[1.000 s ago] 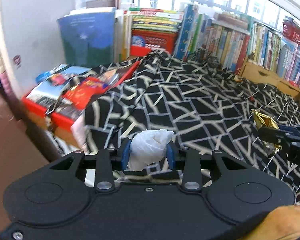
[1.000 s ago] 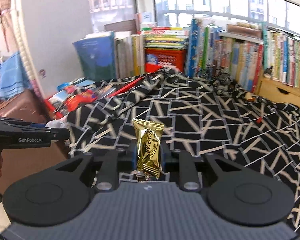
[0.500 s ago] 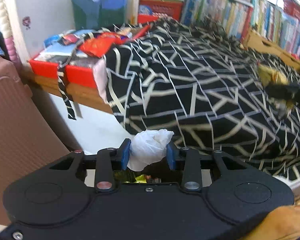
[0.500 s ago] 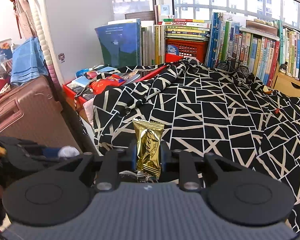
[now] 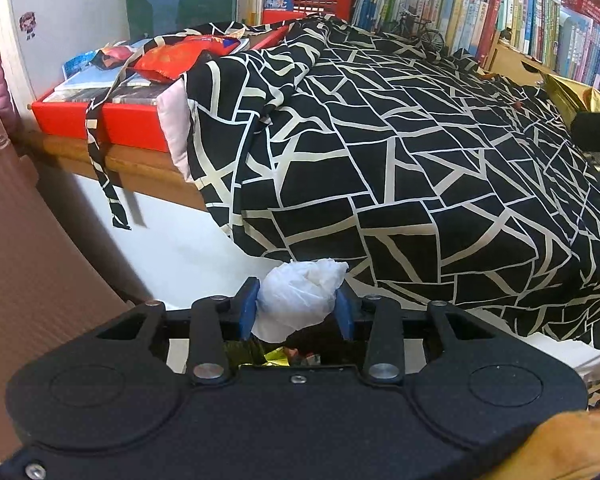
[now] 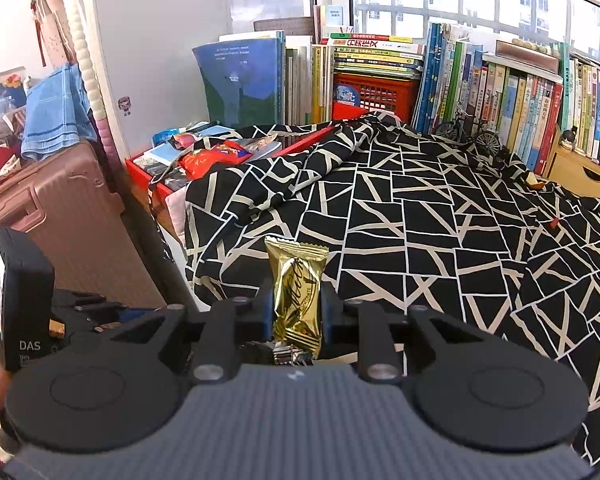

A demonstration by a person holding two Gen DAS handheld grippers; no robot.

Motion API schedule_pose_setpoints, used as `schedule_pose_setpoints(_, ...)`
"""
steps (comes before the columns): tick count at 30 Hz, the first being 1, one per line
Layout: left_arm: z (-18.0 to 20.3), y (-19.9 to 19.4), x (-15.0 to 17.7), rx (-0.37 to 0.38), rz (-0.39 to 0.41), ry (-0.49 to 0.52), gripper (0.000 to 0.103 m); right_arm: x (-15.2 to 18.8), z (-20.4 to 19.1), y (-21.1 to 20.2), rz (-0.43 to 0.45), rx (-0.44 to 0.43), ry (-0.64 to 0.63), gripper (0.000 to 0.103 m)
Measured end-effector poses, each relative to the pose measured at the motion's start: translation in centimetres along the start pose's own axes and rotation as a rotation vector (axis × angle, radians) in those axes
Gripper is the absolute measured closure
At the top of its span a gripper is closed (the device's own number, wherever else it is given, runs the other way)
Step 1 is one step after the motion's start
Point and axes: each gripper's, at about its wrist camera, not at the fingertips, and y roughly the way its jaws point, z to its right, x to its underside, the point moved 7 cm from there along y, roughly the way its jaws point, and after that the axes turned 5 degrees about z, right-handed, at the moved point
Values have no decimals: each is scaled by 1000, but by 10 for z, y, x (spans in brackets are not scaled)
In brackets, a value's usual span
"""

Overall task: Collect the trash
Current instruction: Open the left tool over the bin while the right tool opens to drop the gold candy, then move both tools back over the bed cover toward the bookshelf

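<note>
Disposal step, by the look of it: left hand-held gripper (image 5: 296,311), jaws just eased wider, loosely clasping white tissue wad (image 5: 300,300) above wrappers (image 5: 278,357) below; right hand-held gripper (image 6: 296,312) clamped on gold wrapper (image 6: 296,296); next, probably release tissue downward

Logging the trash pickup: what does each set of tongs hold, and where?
Left tongs: crumpled white tissue, gripped across its middle. Right tongs: gold wrapper, by its lower half.
</note>
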Motion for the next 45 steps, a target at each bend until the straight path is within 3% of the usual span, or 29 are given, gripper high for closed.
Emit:
schedule_pose_setpoints(2,-1,1,-1,-5,3,-10,62,0,2,0,-3,2,4,75)
schedule_pose_setpoints(4,-3,1,-3,-14,6,-17,50,0,5,1,-4,5,11,76)
schedule_pose_setpoints(11,-6,-4,-8,-30,20,-24,43,3,2,5,-18,-23,13,75)
schedule_pose_setpoints(18,-18,-29,-16,-30,52,-72,29,19,-20,26,-104,-90,-8,75)
schedule_pose_setpoints(28,-45,-65,-21,-81,85,-96,26,25,-62,52,-162,-183,-56,72)
schedule_pose_setpoints(31,-57,-72,-20,-108,101,-107,26,22,-69,59,-165,-177,-70,53)
schedule_pose_setpoints(34,-70,-77,-19,-140,103,-138,26,23,-71,65,-171,-154,-87,43)
schedule_pose_setpoints(45,-76,-84,-20,-159,109,-151,26,22,-47,63,-162,-92,-35,34)
